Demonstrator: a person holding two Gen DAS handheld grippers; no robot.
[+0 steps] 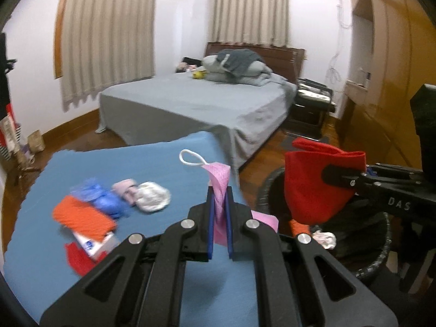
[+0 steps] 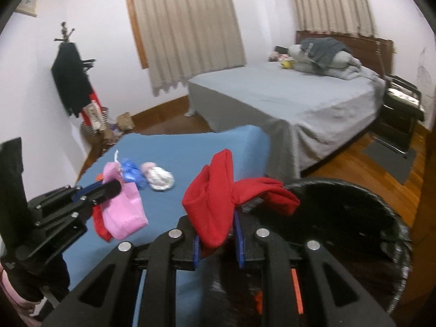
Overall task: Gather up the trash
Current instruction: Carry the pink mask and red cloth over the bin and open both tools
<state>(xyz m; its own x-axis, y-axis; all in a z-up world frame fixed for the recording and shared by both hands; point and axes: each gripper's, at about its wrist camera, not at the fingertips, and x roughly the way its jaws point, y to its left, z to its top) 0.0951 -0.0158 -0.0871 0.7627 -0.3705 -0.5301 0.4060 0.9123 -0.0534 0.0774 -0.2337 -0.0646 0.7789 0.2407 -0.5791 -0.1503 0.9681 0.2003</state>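
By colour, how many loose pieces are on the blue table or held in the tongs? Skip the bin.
Red: 2, cloth in right tongs, scrap on table
Pink: 2, mask in left tongs, pale wad
Blue: 1, plastic bundle
Orange: 1, packet
White: 2, crumpled wad, small box
Total: 8
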